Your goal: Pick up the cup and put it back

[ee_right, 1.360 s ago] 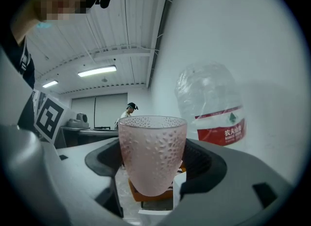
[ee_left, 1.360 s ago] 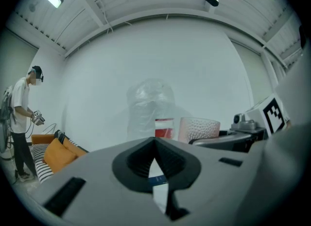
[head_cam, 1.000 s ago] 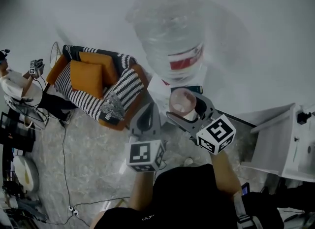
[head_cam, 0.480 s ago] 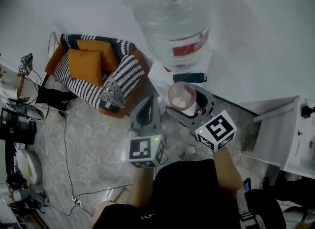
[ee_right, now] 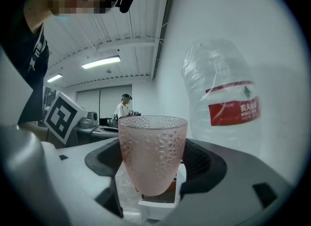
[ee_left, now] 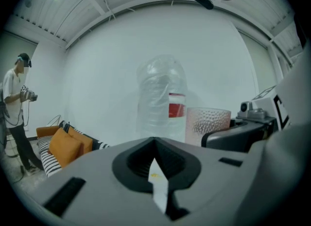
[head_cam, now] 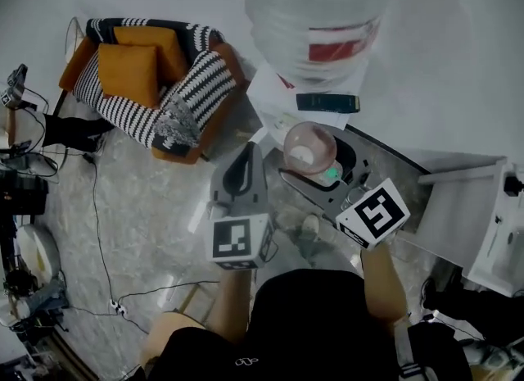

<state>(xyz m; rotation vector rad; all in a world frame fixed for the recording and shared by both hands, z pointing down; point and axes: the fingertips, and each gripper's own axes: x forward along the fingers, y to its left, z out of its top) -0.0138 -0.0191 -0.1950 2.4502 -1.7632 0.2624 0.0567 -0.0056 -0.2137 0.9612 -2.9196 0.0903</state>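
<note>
A pink dimpled cup point(ee_right: 152, 153) stands upright between the jaws of my right gripper point(ee_right: 154, 171), which is shut on it and holds it in the air. From above, the cup point(head_cam: 310, 147) sits at the front of the right gripper point(head_cam: 315, 166), just below a big clear water bottle point(head_cam: 318, 12) with a red label. My left gripper point(head_cam: 242, 176) hangs beside it on the left, shut with nothing between its jaws. In the left gripper view the cup point(ee_left: 207, 123) shows to the right, in front of the bottle point(ee_left: 162, 99).
A striped armchair with orange cushions point(head_cam: 146, 78) stands on the floor at the left. A white shelf unit point(head_cam: 468, 208) is at the right. Cables run over the floor point(head_cam: 106, 240). A person point(ee_left: 14, 111) stands far off at the left.
The head view has shifted, so the bottle and armchair sit higher in it. Both grippers with the cup have kept their pose, the right one a little nearer the bottle.
</note>
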